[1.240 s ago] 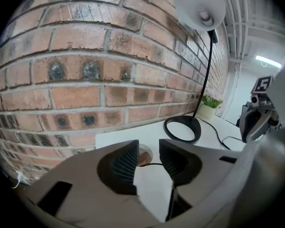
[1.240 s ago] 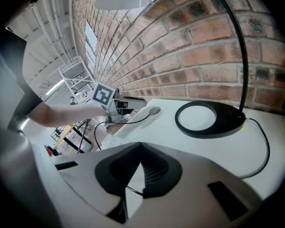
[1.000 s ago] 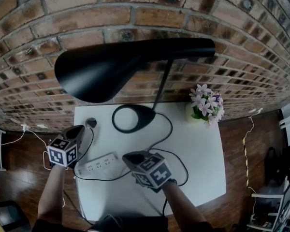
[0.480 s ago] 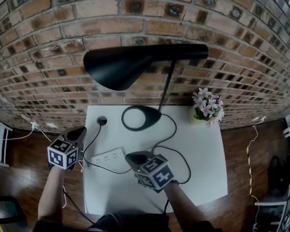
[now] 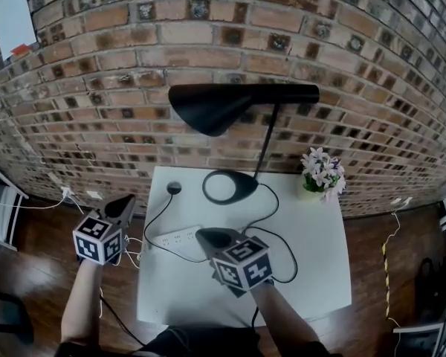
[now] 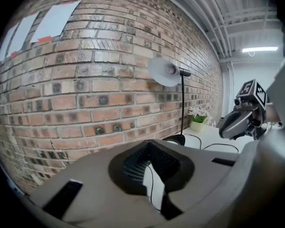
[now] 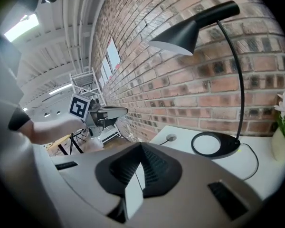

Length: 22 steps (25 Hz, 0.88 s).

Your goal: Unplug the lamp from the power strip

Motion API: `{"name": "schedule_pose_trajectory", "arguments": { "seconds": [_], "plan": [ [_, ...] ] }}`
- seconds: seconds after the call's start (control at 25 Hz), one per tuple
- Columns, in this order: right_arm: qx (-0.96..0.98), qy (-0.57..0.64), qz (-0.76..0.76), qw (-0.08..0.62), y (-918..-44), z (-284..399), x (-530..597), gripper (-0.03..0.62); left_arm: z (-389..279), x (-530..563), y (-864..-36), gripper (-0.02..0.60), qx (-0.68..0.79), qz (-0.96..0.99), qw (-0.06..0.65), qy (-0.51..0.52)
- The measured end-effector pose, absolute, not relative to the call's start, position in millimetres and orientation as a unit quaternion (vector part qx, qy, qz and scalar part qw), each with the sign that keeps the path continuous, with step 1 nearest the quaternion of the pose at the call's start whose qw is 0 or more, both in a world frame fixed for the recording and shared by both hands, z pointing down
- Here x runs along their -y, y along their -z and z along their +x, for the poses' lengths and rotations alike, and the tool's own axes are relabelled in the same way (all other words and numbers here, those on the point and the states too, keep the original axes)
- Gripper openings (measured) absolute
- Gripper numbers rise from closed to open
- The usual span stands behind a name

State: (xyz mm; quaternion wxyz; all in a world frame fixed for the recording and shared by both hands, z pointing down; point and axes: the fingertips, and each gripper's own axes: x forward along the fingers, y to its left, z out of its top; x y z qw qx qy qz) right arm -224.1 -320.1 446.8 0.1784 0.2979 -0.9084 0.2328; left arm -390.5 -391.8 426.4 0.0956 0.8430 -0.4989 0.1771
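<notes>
The black lamp (image 5: pixel 227 106) stands on its round base (image 5: pixel 227 187) at the back of the white table (image 5: pixel 312 274). Its black plug (image 5: pixel 174 188) lies loose on the tabletop, apart from the white power strip (image 5: pixel 175 236). My left gripper (image 5: pixel 126 201) is shut and empty, held above the table's left edge. Over the strip's right end hovers my right gripper (image 5: pixel 206 236), also shut with nothing in it. The left gripper view shows the lamp (image 6: pixel 164 71) past the shut left gripper (image 6: pixel 152 152); the right gripper view shows the plug (image 7: pixel 170 137) beyond the right gripper (image 7: pixel 140 148).
A pot of pale flowers (image 5: pixel 321 173) sits at the table's back right corner. The lamp's black cord (image 5: pixel 279 248) loops across the tabletop. A brick wall (image 5: pixel 97 88) runs close behind the table. White cables (image 5: pixel 67 194) lie on the wooden floor at the left.
Both grippers have risen off the table, and the left one has drifted left past the table edge. The plug and power strip have stayed where they lay.
</notes>
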Motion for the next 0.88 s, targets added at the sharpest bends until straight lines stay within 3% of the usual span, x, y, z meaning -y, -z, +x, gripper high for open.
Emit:
{"name": "schedule_pose_trajectory", "arguments": {
  "seconds": [0.88],
  "plan": [
    [0.959, -0.167, 0.197, 0.116, -354, -349, 238, 0.003, -461, 276, -370, -0.008, 0.551, 0.822, 0.083, -0.118]
  ]
}}
